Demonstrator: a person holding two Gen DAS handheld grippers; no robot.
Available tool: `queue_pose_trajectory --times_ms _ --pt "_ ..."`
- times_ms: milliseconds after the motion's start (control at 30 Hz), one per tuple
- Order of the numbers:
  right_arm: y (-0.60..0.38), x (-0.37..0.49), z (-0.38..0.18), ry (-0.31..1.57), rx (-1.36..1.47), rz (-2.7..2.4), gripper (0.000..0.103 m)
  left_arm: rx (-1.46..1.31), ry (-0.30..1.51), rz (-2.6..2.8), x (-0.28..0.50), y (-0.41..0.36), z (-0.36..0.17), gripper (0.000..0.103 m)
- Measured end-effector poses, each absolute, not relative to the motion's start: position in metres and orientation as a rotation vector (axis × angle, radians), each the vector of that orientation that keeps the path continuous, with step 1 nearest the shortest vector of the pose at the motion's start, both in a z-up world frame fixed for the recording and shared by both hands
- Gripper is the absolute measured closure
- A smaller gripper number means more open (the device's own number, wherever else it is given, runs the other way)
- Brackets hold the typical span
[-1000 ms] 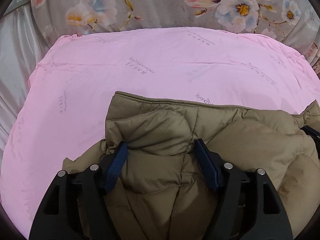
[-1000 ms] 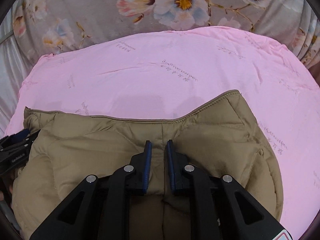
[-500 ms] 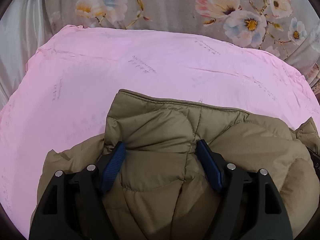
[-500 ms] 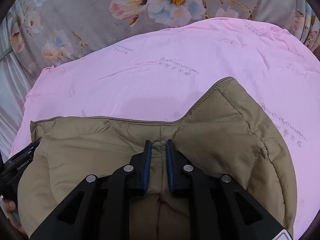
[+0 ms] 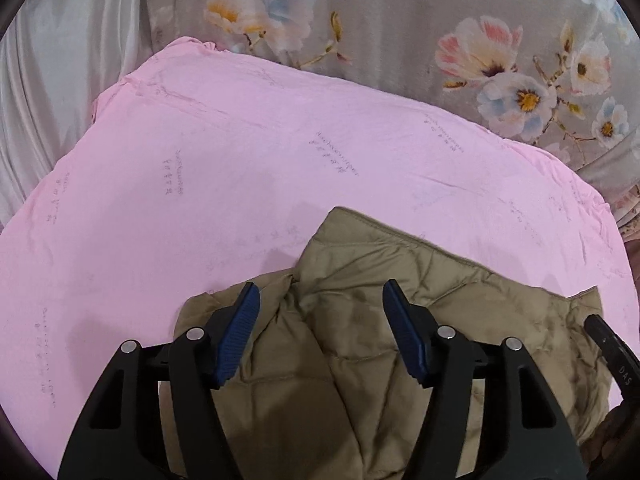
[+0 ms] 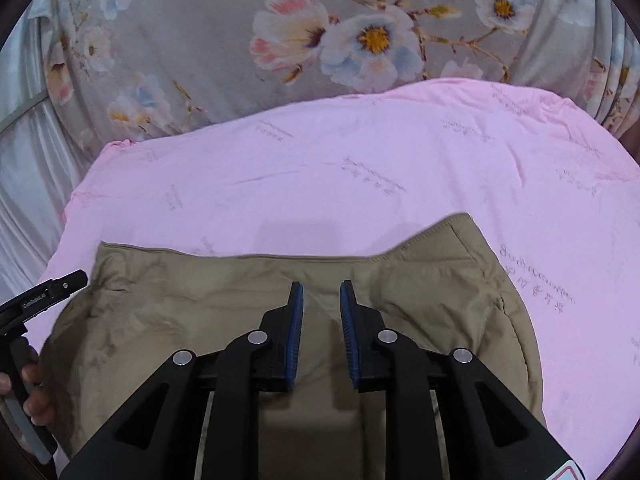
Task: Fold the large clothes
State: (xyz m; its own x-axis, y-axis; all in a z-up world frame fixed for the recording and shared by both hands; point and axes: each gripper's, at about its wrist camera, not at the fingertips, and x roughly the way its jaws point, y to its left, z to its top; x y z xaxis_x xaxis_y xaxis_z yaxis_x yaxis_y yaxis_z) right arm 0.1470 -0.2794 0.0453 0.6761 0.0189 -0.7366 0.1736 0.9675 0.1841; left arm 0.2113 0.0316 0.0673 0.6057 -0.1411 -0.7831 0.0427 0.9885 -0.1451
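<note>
An olive quilted puffer jacket (image 5: 384,280) lies folded on the pink sheet (image 5: 240,168). It also shows in the right wrist view (image 6: 200,304). My left gripper (image 5: 320,304) is open wide above the jacket's left part, holding nothing. My right gripper (image 6: 321,300) hangs over the jacket's middle, jaws slightly apart, with no cloth between the pads. The other gripper's black body shows at each view's edge: the right one in the left wrist view (image 5: 612,356), the left one in the right wrist view (image 6: 44,296).
The pink sheet (image 6: 360,168) covers a bed. A grey floral curtain (image 6: 280,40) hangs behind it, with pale plain drapery (image 5: 60,60) at the far left. A hand (image 6: 34,396) grips the left tool's handle.
My left gripper has let go of the jacket fold and lifted away from it. My right gripper has opened a little and released the cloth. The jacket has settled flatter on the sheet.
</note>
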Motion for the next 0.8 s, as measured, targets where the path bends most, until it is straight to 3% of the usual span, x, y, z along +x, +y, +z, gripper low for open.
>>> queue_pose_trajectory --times_ms 167,300,800 --pt "-0.222 0.151 0.059 0.834 0.17 -0.034 0.085 -0.034 0.894 -0.233 0.18 -0.024 0.089 0.041" --pt "-0.204 0.144 0.03 0.884 0.147 -0.041 0.085 0.032 0.933 -0.234 0.159 -0.06 0.058 0.041" --pt "-0.187 0.127 -0.005 0.86 0.033 -0.109 0.084 0.003 0.889 -0.151 0.156 -0.058 0.01 0.034"
